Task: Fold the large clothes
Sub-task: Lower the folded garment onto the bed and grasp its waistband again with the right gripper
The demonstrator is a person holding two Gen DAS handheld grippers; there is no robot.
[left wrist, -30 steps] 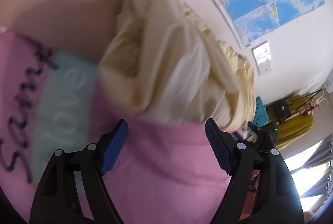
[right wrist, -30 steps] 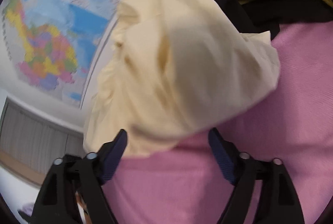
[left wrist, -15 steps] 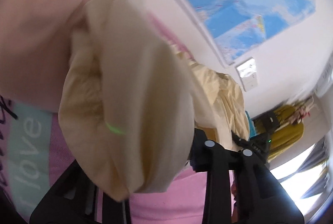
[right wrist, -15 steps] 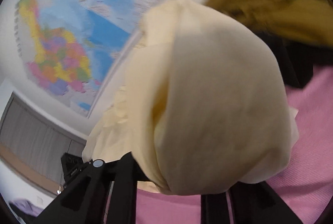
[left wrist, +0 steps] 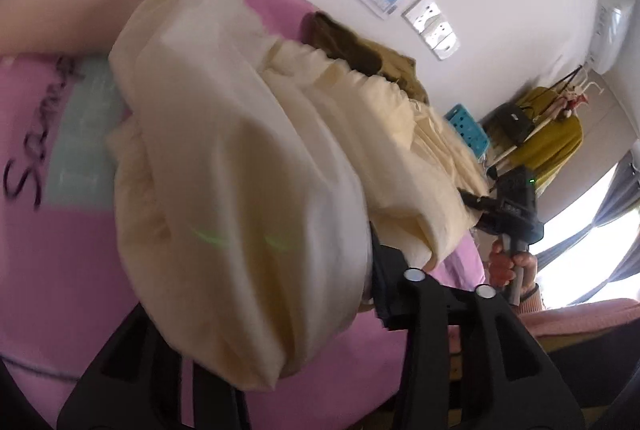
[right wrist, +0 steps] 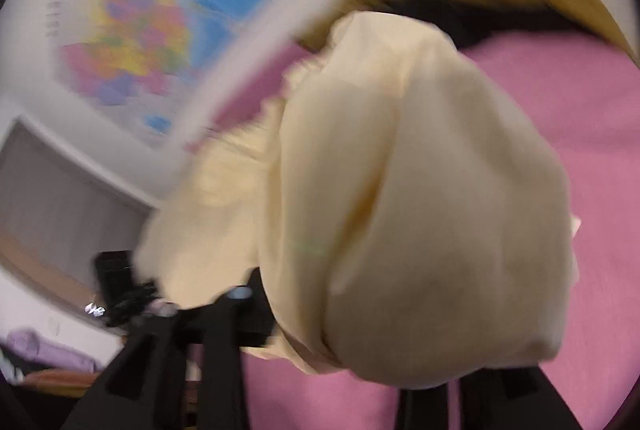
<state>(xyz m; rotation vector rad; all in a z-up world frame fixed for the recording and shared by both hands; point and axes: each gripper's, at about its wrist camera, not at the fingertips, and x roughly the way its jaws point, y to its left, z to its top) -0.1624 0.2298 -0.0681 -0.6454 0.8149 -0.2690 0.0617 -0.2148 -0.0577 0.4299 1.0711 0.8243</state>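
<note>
Fold barely begun: cream garment (left wrist: 240,190) bunched, unfolded, between left gripper (left wrist: 276,314) and right gripper (right wrist: 360,342) jaws, both opening, grip uncertain.

Wall map (right wrist: 132,30), olive garment (left wrist: 360,50)

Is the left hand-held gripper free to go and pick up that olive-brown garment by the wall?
Probably not yet: the left hand-held gripper, jaws opening, has the cream garment bunched between them, and that cloth lies across the way to the olive-brown garment.
</note>
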